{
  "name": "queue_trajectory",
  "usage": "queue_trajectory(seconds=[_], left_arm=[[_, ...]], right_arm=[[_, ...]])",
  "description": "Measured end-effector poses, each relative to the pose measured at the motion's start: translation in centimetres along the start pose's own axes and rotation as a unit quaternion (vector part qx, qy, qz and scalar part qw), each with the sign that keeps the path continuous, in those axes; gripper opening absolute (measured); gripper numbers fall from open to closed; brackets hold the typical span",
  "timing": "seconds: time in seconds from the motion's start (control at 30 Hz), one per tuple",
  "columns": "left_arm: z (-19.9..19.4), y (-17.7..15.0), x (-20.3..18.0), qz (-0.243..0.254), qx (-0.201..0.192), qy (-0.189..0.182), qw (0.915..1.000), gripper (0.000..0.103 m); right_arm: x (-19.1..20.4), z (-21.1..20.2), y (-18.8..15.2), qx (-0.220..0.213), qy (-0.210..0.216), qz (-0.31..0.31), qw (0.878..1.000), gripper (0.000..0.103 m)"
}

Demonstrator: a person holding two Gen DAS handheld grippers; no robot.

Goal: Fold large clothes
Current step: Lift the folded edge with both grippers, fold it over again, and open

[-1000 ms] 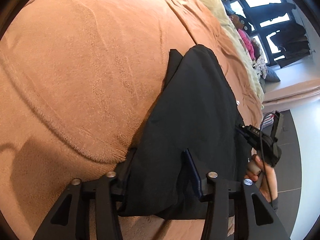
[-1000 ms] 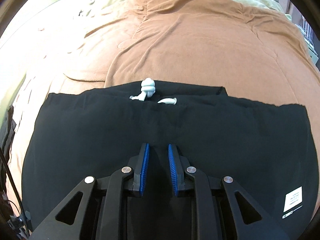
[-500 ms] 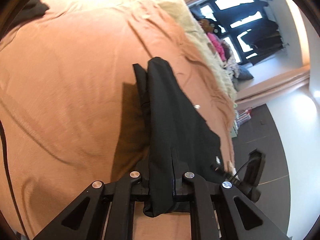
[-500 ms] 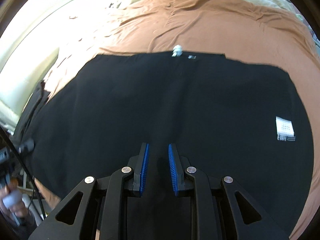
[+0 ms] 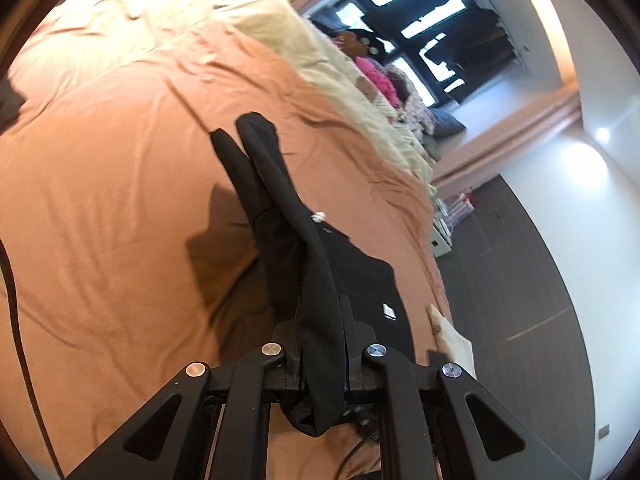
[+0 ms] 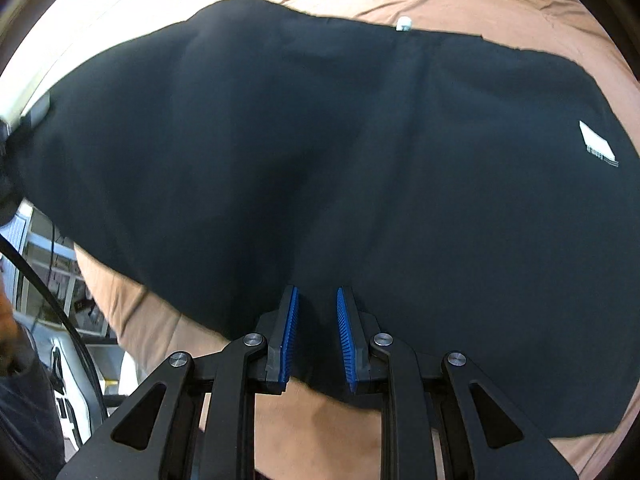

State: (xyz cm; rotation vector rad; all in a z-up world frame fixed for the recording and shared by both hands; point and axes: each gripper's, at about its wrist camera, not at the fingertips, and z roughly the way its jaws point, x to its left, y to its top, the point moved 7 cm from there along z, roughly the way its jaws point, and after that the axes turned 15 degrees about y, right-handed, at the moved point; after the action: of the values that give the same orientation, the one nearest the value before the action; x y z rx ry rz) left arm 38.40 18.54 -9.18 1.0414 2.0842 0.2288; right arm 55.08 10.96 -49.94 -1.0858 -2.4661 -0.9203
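Note:
A black garment (image 5: 280, 216) with a white drawstring (image 5: 319, 216) and a white label (image 5: 388, 310) lies on the orange-brown blanket (image 5: 120, 200) of a bed. My left gripper (image 5: 322, 344) is shut on one end of it and holds that end up off the blanket, so the cloth hangs in a ridge. In the right wrist view the garment (image 6: 360, 140) spreads wide. My right gripper (image 6: 316, 332) hovers close over its near edge. Its blue pads stand a narrow gap apart, and no cloth is pinched between them.
Cream bedding (image 5: 320, 52) and a pile of colourful clothes (image 5: 380, 80) lie past the blanket, below a dark window (image 5: 420, 20). The bed's edge drops to a dark floor (image 5: 520, 280) on the right. A black cable (image 6: 60, 300) hangs beside the bed's near corner.
The left jaws closed on the garment's end and lifted it off the blanket. The right gripper came down close to the garment's near edge, its gap unchanged.

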Motion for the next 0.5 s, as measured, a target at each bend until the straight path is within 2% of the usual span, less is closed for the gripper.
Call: queue_trajectory(seconds=[0.03, 0.17, 0.27, 0.37, 0.5], left_arm=[[0.1, 0.0, -0.6, 0.005, 0.000, -0.001, 1.0000, 0.011], [0.1, -0.2, -3.8, 0.038, -0.005, -0.010, 0.9992, 0.011], [0.3, -0.3, -6.0, 0.055, -0.005, -0.017, 0.9983, 0.011], [0.9, -0.6, -8.2, 0.073, -0.001, -0.021, 0.9971, 0.011], [2.0, -1.4, -10.9, 0.095, 0.009, -0.031, 0.9949, 0.011]], right_arm=[[-0.6, 1.5, 0.6, 0.002, 0.003, 0.000, 1.000, 0.017], [-0.9, 5.0, -2.0, 0.004, 0.017, 0.004, 1.000, 0.017], [-1.6, 6.3, -2.9, -0.023, 0.029, 0.011, 0.999, 0.017], [-2.2, 4.5, -6.9, -0.058, 0.012, 0.017, 0.998, 0.017], [-3.8, 5.4, -9.6, -0.104, 0.007, 0.047, 0.993, 0.018]])
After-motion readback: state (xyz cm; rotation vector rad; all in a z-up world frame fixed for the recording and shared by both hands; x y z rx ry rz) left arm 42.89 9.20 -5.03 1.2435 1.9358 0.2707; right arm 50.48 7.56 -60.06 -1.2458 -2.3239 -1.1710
